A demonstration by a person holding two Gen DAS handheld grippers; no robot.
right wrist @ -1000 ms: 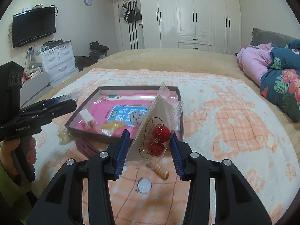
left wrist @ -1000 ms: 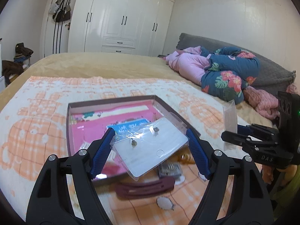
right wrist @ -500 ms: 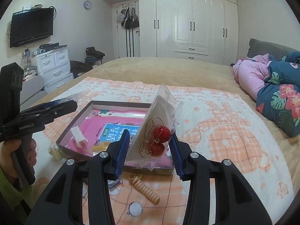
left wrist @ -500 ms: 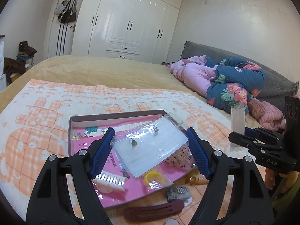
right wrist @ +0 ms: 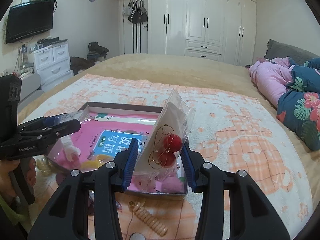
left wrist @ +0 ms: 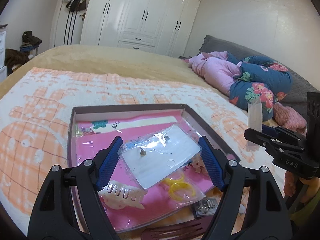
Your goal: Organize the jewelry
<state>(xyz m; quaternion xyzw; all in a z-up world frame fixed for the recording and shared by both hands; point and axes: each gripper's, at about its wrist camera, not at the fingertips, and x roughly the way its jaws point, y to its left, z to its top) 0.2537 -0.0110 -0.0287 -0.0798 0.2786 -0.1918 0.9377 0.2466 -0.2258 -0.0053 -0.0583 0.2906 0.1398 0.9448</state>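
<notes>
White wardrobe [right wrist: 202, 18], wall-mounted TV [right wrist: 30, 21]

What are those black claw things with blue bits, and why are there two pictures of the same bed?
They are hand-held grabbers, not a robot: a person squeezes one in each hand. Each carries a camera looking along its blue jaws, so each picture is one grabber's own view.

In the left view, the left gripper pinches a clear packet of stud earrings. In the right view, the right gripper pinches a packet of red cherry earrings. Each view also shows the other grabber at its edge.

Both hang over a shallow box lined in pink, on an orange-and-white blanket. A cream hair claw and yellow bits lie inside; a spiral hair tie lies outside.
</notes>
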